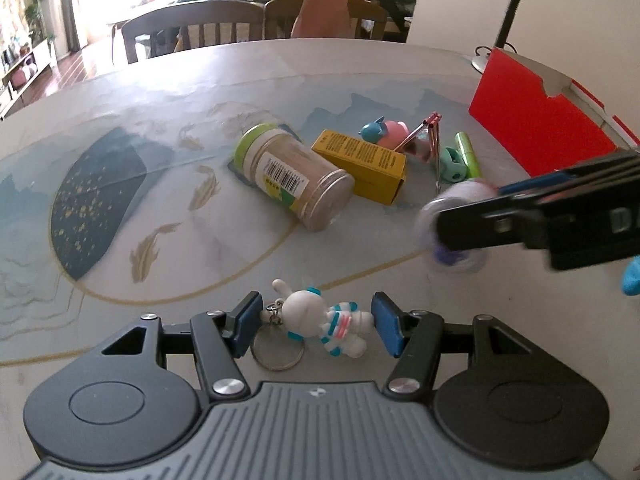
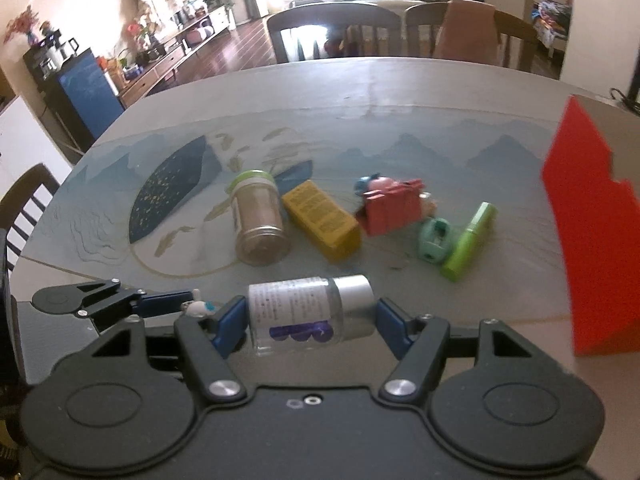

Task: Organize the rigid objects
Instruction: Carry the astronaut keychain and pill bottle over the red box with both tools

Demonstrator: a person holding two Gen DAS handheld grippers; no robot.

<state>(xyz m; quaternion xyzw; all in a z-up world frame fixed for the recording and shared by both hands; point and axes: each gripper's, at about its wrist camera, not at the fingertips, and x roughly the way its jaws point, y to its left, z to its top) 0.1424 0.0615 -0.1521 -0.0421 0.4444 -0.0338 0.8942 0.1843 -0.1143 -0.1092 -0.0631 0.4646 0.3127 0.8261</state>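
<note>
My left gripper [image 1: 316, 326] is shut on a white rabbit keychain figure [image 1: 320, 320] with a metal ring, low over the table. My right gripper [image 2: 308, 320] is shut on a clear bottle with a silver cap [image 2: 308, 312], held sideways; it shows blurred in the left wrist view [image 1: 452, 232]. On the table lie a toothpick jar with a green lid [image 1: 292, 176], a yellow box [image 1: 364, 164], a pink and blue toy [image 1: 384, 132], a teal sharpener [image 1: 452, 164] and a green tube [image 1: 468, 152]. A red open box [image 1: 540, 128] stands at the right.
A red folding stand [image 2: 392, 208] sits by the pink toy. A desk lamp [image 1: 508, 12] stands behind the red box. Wooden chairs [image 1: 192, 32] line the table's far edge. The patterned table mat [image 1: 120, 200] covers the table.
</note>
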